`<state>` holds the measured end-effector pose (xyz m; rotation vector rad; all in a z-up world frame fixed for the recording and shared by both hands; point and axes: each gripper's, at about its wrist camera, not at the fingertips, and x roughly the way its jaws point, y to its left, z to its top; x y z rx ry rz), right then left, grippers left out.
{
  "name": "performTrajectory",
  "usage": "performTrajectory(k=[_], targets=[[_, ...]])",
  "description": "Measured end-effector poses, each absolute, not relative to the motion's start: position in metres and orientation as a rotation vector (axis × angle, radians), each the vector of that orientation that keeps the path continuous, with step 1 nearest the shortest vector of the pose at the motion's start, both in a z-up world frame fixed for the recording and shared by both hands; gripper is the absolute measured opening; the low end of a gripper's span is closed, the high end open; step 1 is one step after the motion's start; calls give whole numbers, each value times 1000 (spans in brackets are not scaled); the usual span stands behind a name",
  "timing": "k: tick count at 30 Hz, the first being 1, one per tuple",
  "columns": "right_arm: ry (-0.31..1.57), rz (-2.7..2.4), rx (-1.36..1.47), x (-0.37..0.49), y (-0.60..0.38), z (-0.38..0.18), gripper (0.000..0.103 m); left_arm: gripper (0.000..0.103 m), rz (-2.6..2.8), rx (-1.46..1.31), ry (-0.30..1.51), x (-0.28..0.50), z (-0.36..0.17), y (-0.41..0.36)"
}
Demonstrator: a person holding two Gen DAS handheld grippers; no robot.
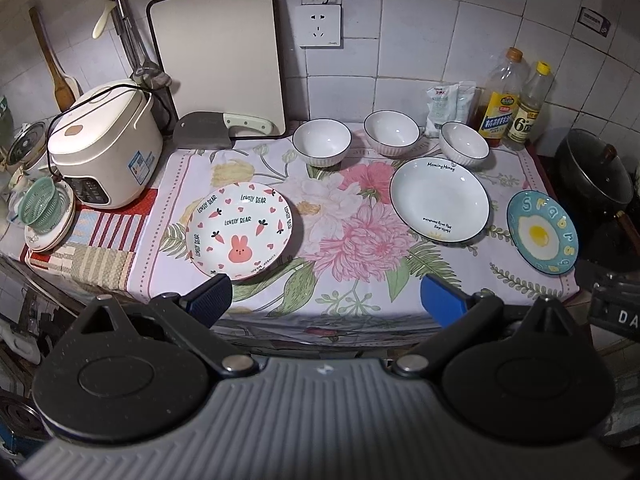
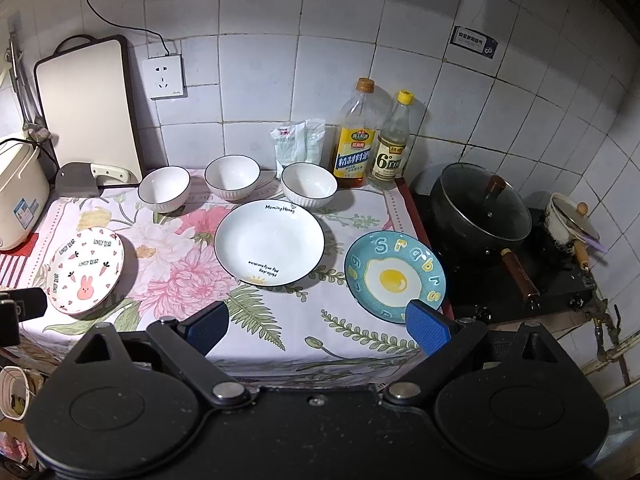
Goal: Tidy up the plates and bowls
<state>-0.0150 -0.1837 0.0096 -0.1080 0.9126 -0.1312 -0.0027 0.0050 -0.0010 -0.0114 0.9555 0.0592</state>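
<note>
The left gripper [image 1: 326,300] is held at the near edge of the bench [image 1: 352,300], its jaws spread wide and nothing gripped between them. Just ahead of its left finger, almost touching the tip, the rabbit plate [image 1: 239,231] is seen lying flat on the flowered cloth [image 1: 340,216]. Farther ahead and between the two fingers, the left bowl [image 1: 322,142] stands upright, with the middle bowl [image 1: 392,133] and the right bowl [image 1: 464,145] set in a row to its right, each apart from the next. Ahead of the right finger the white plate [image 1: 439,200] is laid, well clear of the jaws, and the egg plate [image 1: 542,233] lies beyond that finger to the right. A rice cooker [image 1: 106,142] is stood far to the left of the jaws.

The right gripper [image 2: 318,330] is likewise held at the near edge, jaws wide apart and empty. The rabbit plate [image 2: 85,271] is placed well left of its left finger. The white plate [image 2: 269,243] lies ahead, between the fingers. The egg plate [image 2: 394,274] is overlapped in view by the right fingertip; contact cannot be told. A lidded black pot [image 2: 480,210] is seen to the right of the jaws.
</note>
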Motion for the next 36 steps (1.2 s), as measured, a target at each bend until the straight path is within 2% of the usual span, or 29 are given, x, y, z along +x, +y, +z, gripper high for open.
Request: performTrajectory(k=[16,36], targets=[[936,-130,-90,-13,-190,5,97,102,53,55,913,-8,-1,-9],[971,-53,38,-15,-201,-3,97,102,-27,-34,921,-7,1,-6]])
